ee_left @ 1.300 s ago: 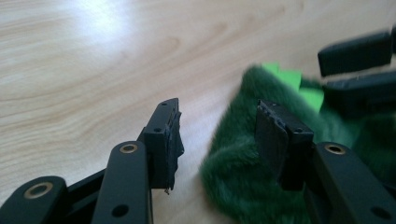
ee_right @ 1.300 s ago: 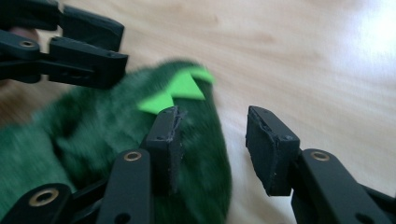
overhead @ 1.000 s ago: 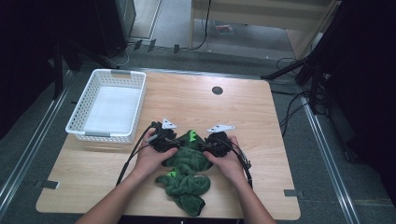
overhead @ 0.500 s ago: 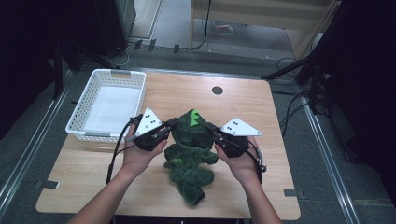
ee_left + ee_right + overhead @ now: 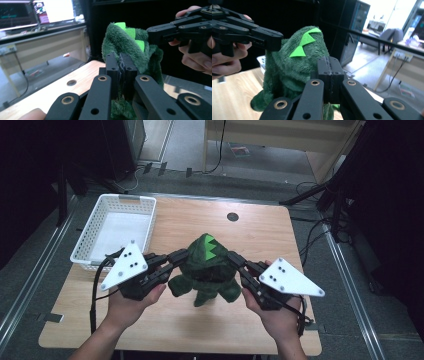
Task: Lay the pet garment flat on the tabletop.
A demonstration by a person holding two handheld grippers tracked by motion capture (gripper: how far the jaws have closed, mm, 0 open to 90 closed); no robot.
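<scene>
Green plush toy (image 5: pixel 206 270) is hanging upright at frame centre between us, both tools pinching it, left tool (image 5: pixel 176 260) nearer the white basket (image 5: pixel 95 232), right tool (image 5: pixel 236 261) opposite.

A lab or test workspace, probably inside an office.
A bare wooden desk (image 5: pixel 260 235) stands on grey flooring between metal floor rails (image 5: pixel 30 270), with loose cables (image 5: pixel 312 232) past its far right corner; lit monitors (image 5: pixel 37 11) on a bench and what looks like an office chair (image 5: pixel 390 35) fill the background.
</scene>
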